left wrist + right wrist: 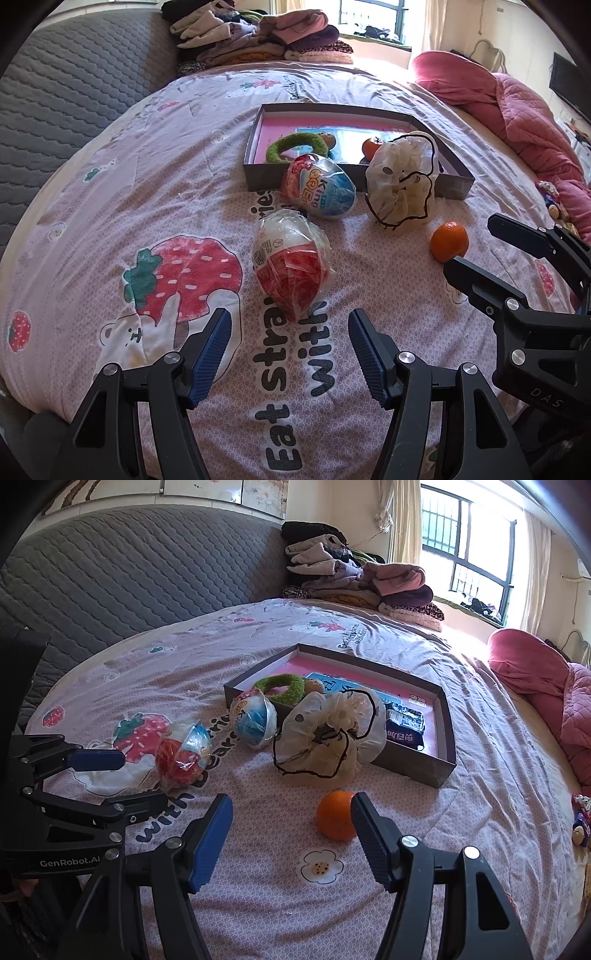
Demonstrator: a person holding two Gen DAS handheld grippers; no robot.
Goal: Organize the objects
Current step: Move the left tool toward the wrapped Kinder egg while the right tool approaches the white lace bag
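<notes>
A red-and-white wrapped egg (291,264) lies on the bed just ahead of my open, empty left gripper (290,325). A blue-and-red egg (319,186) leans against the grey box (258,173). A cream scrunchie (402,182) rests on the box's front wall. A loose orange (448,242) lies to the right. In the right wrist view my open, empty right gripper (291,808) sits just before the orange (336,815), which lies by its right finger. The box (417,768) holds a green ring (282,688), a dark packet (404,725) and another orange (370,147).
The bedsheet (129,184) is pink with strawberry prints. A pile of folded clothes (266,37) lies at the far end. A pink quilt (517,99) is bunched at the right. A grey quilted headboard (129,565) runs along the left. Small toys (580,823) lie at the right edge.
</notes>
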